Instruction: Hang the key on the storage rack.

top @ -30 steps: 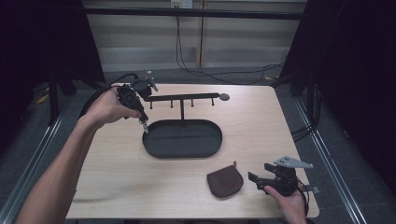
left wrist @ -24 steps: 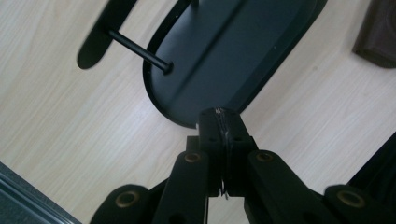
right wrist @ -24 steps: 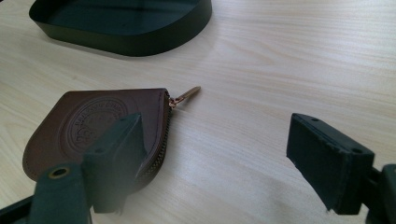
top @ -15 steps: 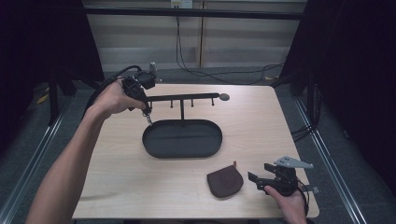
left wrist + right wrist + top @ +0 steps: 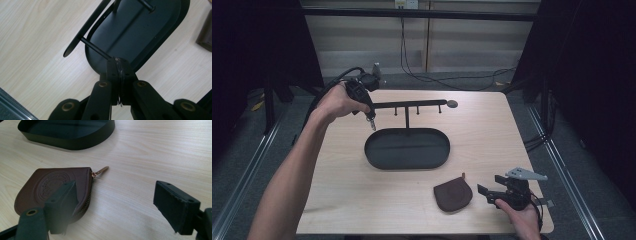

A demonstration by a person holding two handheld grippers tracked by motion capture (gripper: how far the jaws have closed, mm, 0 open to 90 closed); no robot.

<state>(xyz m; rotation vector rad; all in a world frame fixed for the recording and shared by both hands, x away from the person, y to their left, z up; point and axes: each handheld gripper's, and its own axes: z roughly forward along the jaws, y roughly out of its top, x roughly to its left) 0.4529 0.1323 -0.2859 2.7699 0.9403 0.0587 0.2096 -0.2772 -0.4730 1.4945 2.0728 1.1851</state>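
Note:
A black hanger stand has an oval tray base and a horizontal bar with short pegs. My left gripper hangs just below the bar's left end, above the tray's left rim. In the left gripper view its jaws are shut on a thin silvery metal piece, right beside a peg of the bar. A brown leather zip pouch lies flat near the front edge. My right gripper rests open just right of it, with the pouch behind its left finger.
The tray's wall lies beyond the pouch in the right gripper view. The bar ends in a round disc at the right. Bare wood table stretches right of the stand. Cables trail on the floor behind the table.
My left hand has lifted and drawn back from the tray's left rim to the bar's left end, jaws still shut. The right gripper and pouch have not moved.

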